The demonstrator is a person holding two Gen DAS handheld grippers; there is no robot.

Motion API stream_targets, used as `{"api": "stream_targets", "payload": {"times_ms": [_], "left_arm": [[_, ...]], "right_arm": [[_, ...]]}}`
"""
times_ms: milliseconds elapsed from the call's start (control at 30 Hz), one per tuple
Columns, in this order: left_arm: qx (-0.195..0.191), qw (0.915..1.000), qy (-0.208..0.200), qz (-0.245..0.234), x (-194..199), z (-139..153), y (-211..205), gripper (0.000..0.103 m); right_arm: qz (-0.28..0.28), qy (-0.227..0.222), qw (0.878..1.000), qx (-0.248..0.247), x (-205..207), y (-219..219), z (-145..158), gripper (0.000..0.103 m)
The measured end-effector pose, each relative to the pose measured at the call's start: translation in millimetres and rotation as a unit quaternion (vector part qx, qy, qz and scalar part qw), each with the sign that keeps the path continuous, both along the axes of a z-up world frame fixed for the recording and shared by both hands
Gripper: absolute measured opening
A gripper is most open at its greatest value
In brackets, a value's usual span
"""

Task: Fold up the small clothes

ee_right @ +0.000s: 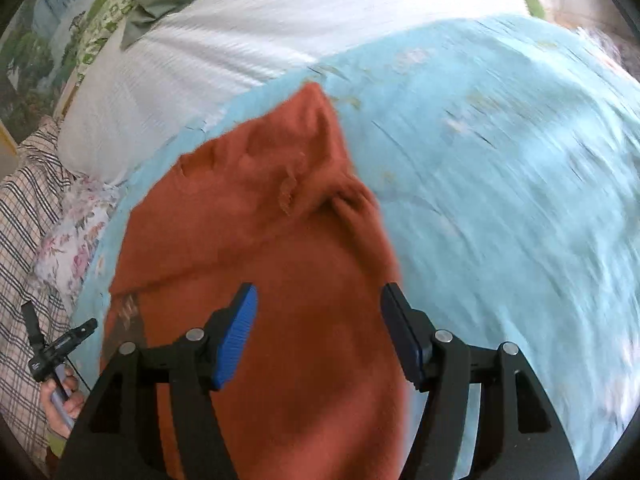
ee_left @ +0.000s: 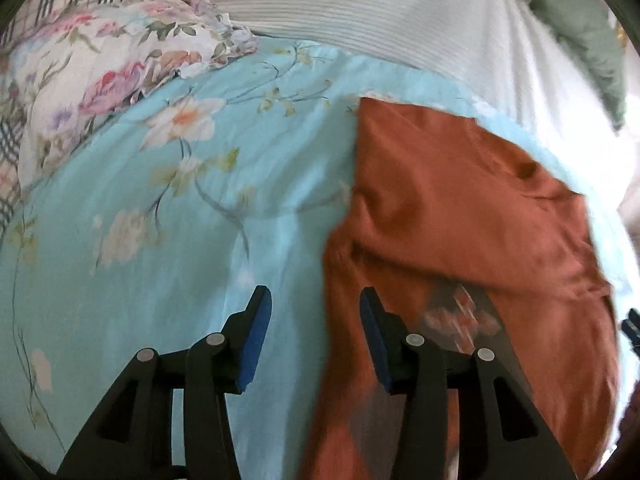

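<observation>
Both hand-held grippers stand open and empty over a rust-orange shirt (ee_right: 280, 264) spread on a bed. The right hand-held gripper (ee_right: 318, 334) hangs above the garment's middle, blue pads apart, nothing between them; the left hand-held gripper (ee_left: 316, 336) straddles the shirt's long left edge, one pad over cloth, the other over the turquoise floral bedspread (ee_left: 160, 220), and likewise grips nothing.

In the left wrist view the shirt fills the field from 1 o'clock down to 5 o'clock. It looks partly folded, a layer doubled over the upper body, and a printed motif (ee_left: 460, 316) shows near 5 o'clock. It appears a light, limp knit, likely to sag and crease rather than hold shape, and to drag on the bedspread if slid. A hem or a doubled edge looks the surest place to pinch, both layers together.

Open bedspread lies from 8 to 11 o'clock in that view, ample room to carry a fold across. A flowered pillow (ee_left: 100, 64) sits at 10 o'clock, a white ribbed coverlet (ee_left: 380, 20) at 12. In the right wrist view, the person's hand (ee_right: 60, 400) shows at 8 o'clock.
</observation>
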State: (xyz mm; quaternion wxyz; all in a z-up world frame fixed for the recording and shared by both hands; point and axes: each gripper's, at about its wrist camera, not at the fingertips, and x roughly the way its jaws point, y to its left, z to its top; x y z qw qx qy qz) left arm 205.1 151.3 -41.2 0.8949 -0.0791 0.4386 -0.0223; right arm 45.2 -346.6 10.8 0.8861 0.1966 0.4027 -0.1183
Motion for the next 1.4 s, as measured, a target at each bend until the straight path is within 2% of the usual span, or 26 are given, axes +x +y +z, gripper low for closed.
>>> {"api": "stream_targets", "payload": {"times_ms": [67,233,333,467,633,767,833,900,967,1033,1133,1200,1267,1300,1333,1367,1400], "left_arm": [[-0.011,0.9997,0.001,-0.024,-27,-1,3,0.054],[-0.025,0.9967,0.017,-0.076,-72,-12,0,0.063],[-0.05,0.992,0.034,-0.111,-104,-24,-3,0.065],[-0.056,0.9897,0.019,-0.131,-158,-29,-5,0.074],[-0.105,0.9833,0.014,-0.148,-204,-33,0,0.075],[-0.12,0.9796,0.023,-0.16,-212,-39,1,0.072],[-0.116,0.9785,0.031,-0.167,-211,-38,1,0.067],[-0.113,0.979,0.039,-0.165,-208,-38,4,0.057],[-0.126,0.9785,0.047,-0.157,-204,-40,7,0.049],[-0.133,0.9781,0.049,-0.153,-202,-40,9,0.048],[-0.128,0.9783,0.048,-0.156,-202,-40,4,0.043],[-0.116,0.9796,0.048,-0.157,-200,-39,-1,0.029],[-0.125,0.9773,0.052,-0.163,-198,-37,-2,0.027],[-0.128,0.9765,0.055,-0.165,-197,-37,-2,0.027],[-0.127,0.9763,0.057,-0.166,-196,-38,-2,0.027],[-0.123,0.9767,0.058,-0.166,-195,-39,-2,0.025],[-0.119,0.9775,0.057,-0.165,-195,-39,-2,0.009]], "right_arm": [[-0.003,0.006,1.0,0.007,-20,-1,-5,0.066],[0.05,-0.003,0.997,0.064,-60,11,-10,0.066],[0.09,-0.005,0.99,0.112,-78,19,-17,0.066],[0.15,-0.01,0.978,0.144,-101,31,-22,0.066],[0.178,-0.038,0.97,0.16,-127,34,-30,0.065],[0.188,-0.052,0.966,0.169,-123,36,-38,0.064],[0.201,-0.052,0.964,0.167,-116,38,-40,0.063],[0.215,-0.051,0.962,0.162,-115,36,-40,0.06],[0.219,-0.05,0.962,0.153,-118,35,-42,0.053],[0.212,-0.056,0.963,0.154,-123,29,-45,0.038],[0.201,-0.062,0.961,0.178,-129,20,-50,0.025],[0.201,-0.065,0.96,0.186,-131,18,-53,0.024],[0.203,-0.064,0.96,0.18,-130,19,-52,0.02],[0.205,-0.061,0.961,0.178,-129,20,-51,0.012],[0.208,-0.062,0.96,0.179,-129,21,-50,0.008],[0.211,-0.067,0.958,0.18,-129,22,-47,0.008],[0.214,-0.076,0.957,0.182,-132,22,-43,0.008]]}}
